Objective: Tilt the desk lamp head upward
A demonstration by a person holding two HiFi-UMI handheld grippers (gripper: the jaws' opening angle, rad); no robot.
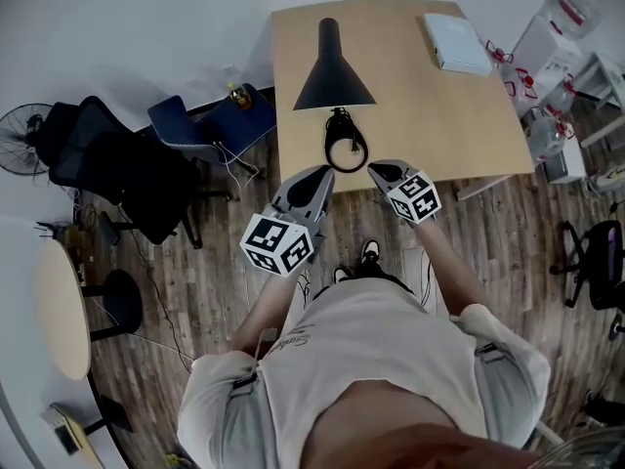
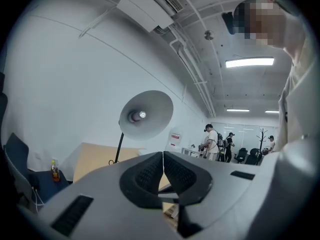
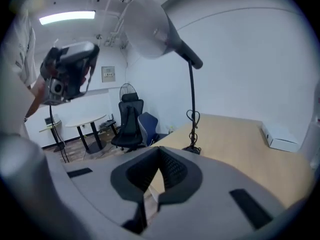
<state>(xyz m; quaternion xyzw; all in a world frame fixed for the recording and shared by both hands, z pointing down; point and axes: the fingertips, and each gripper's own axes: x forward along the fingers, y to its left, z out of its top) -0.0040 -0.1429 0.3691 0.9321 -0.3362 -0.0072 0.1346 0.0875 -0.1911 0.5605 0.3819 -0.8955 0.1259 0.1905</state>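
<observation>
A desk lamp stands near the front edge of the wooden table (image 1: 459, 115). Its black cone head (image 1: 332, 66) is above its ring base (image 1: 346, 150). In the left gripper view the lamp head (image 2: 146, 115) faces me with the bulb showing. The right gripper view has the lamp head (image 3: 150, 26) high up on a thin black stem (image 3: 191, 104). My left gripper (image 1: 325, 172) hangs just short of the table edge, left of the base, its jaws closed with nothing between them (image 2: 163, 156). My right gripper (image 1: 377, 168) is right of the base, also shut and empty (image 3: 159, 151).
A white box (image 1: 457, 43) lies at the table's far right corner. A blue chair (image 1: 210, 120) and a black office chair (image 1: 127, 179) stand left of the table, with a round table (image 1: 61, 306) nearer. Plastic containers (image 1: 547, 57) crowd the right side. Several people (image 2: 212, 141) stand far off.
</observation>
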